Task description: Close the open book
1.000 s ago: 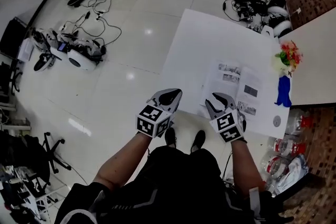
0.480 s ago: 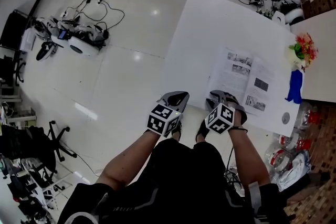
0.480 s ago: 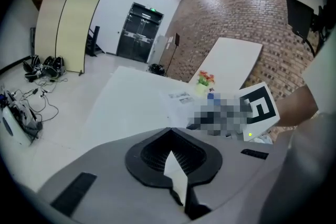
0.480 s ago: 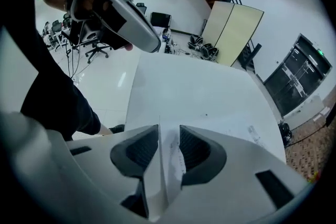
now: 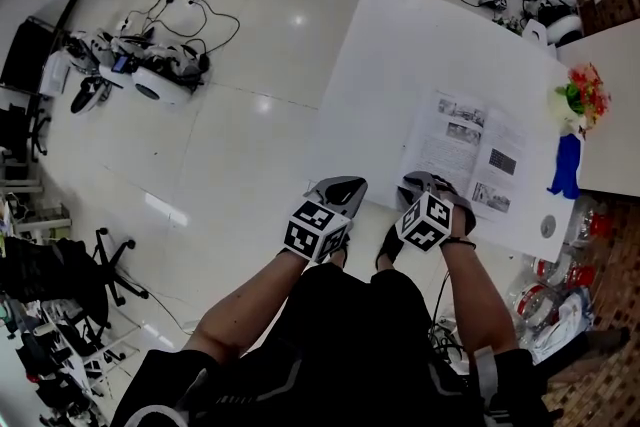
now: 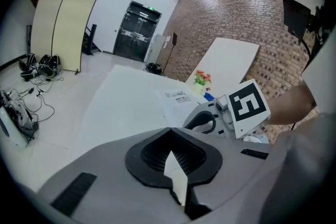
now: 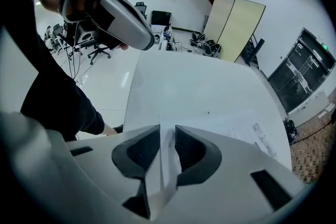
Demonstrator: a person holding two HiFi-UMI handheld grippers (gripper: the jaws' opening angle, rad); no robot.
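Note:
The open book (image 5: 465,155) lies flat on the white table (image 5: 400,65), near its right end, with printed pages facing up. My right gripper (image 5: 422,183) hangs over the book's near left corner and points steeply down. Its jaws have just closed a little and are still open. In the right gripper view the book's left page edge (image 7: 159,123) shows in the gap of that gripper (image 7: 167,131), and no pad presses on it. My left gripper (image 5: 338,189) hovers at the table's near edge, left of the book. Its tips (image 6: 169,134) meet, with nothing held.
A flower pot (image 5: 580,95), a blue object (image 5: 563,167) and a small round disc (image 5: 547,226) stand past the book's right side. A second table (image 5: 615,125) adjoins there. Cables and gear (image 5: 140,65) litter the floor at left, and bottles (image 5: 555,305) lie at lower right.
Both grippers have sunk toward the table's near edge, and the right one has tipped to point more steeply down at the book's corner. Over the last half second they hardly moved.

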